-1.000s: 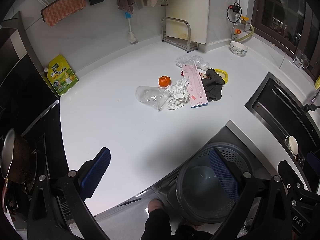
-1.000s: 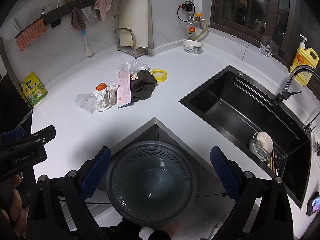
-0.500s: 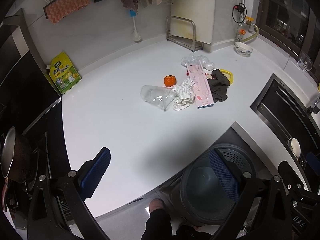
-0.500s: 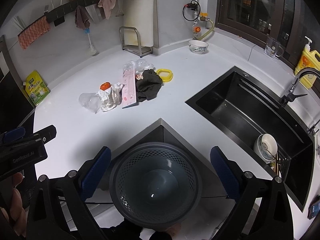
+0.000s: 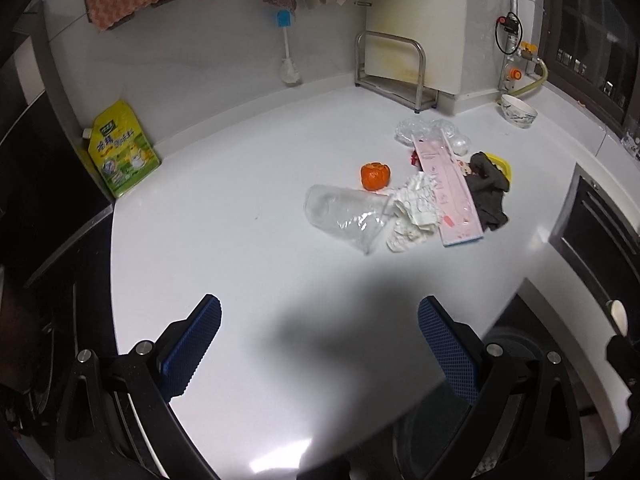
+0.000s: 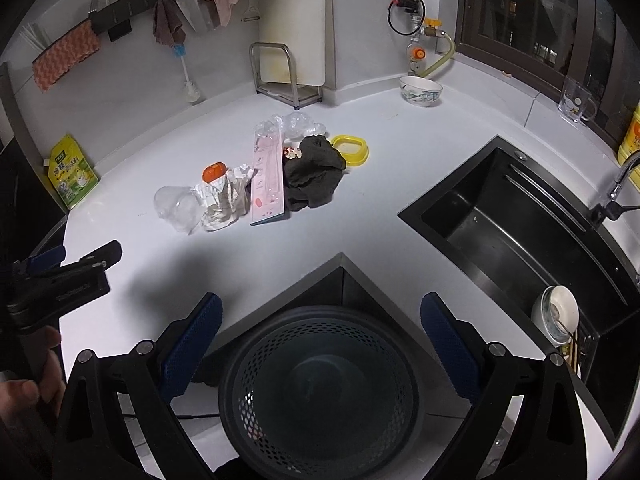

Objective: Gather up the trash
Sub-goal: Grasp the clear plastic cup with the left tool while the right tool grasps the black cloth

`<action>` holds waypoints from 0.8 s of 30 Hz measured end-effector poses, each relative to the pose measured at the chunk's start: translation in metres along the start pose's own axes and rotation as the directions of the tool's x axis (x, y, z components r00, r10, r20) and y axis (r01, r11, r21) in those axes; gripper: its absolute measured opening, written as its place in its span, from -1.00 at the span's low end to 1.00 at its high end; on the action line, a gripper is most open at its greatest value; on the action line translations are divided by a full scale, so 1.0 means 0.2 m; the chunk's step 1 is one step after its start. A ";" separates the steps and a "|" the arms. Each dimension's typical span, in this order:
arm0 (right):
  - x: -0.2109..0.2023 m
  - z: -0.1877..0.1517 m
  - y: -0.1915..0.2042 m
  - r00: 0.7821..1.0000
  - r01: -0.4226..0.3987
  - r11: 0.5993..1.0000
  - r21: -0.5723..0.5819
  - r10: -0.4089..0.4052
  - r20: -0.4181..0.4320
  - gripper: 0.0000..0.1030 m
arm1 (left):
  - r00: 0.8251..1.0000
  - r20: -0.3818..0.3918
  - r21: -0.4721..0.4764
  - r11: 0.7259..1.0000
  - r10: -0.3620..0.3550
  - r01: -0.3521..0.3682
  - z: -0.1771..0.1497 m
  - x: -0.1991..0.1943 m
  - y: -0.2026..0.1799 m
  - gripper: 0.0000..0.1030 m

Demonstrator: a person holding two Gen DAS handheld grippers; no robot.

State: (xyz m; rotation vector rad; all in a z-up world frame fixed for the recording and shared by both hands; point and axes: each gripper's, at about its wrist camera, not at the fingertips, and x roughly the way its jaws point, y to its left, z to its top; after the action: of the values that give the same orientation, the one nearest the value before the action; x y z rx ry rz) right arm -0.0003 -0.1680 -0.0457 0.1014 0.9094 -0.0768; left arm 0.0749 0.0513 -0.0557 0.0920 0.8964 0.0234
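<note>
A pile of trash lies mid-counter: a clear plastic cup [image 5: 344, 216], crumpled white paper [image 5: 412, 210], an orange peel [image 5: 375, 176], a pink flat box [image 5: 448, 190], a dark rag [image 5: 486, 196], a yellow ring [image 6: 352, 148] and clear wrap [image 5: 428, 130]. The same cup [image 6: 176, 206] and box [image 6: 269, 176] show in the right wrist view. My left gripper [image 5: 318, 344] is open and empty over the near counter. My right gripper [image 6: 320, 344] is open and empty above the dark mesh trash bin [image 6: 320, 396] on the floor.
A black sink [image 6: 520, 224] with dishes is at the right. A yellow-green pouch [image 5: 120, 152] leans at the left wall. A bowl [image 6: 421, 90], a metal rack [image 5: 394, 72] and a glass mug [image 6: 576, 100] stand along the back.
My left gripper has moved forward over the counter toward the trash pile, so the bin has slid to the lower right of its view. The right gripper has edged forward slightly.
</note>
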 end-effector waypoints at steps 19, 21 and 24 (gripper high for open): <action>0.44 0.03 -0.06 0.999 -0.016 0.997 0.078 0.018 -0.036 0.84 | 0.994 0.060 0.008 0.996 0.089 -0.090 0.10 0.64 -0.12 0.88; 0.46 0.03 -0.07 0.999 -0.012 0.996 0.083 0.016 -0.043 0.84 | 0.993 0.066 0.007 0.995 0.098 -0.098 0.11 0.66 -0.13 0.88; 0.50 0.02 -0.07 0.998 -0.002 0.996 0.086 0.006 -0.055 0.84 | 0.994 0.066 -0.011 0.996 0.092 -0.091 0.14 0.69 -0.11 0.87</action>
State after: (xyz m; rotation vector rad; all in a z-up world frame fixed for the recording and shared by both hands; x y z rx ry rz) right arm 0.0630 -0.1857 -0.1222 0.1866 0.9608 -0.1100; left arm 0.1835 0.0347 -0.1482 0.1263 0.8247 0.1086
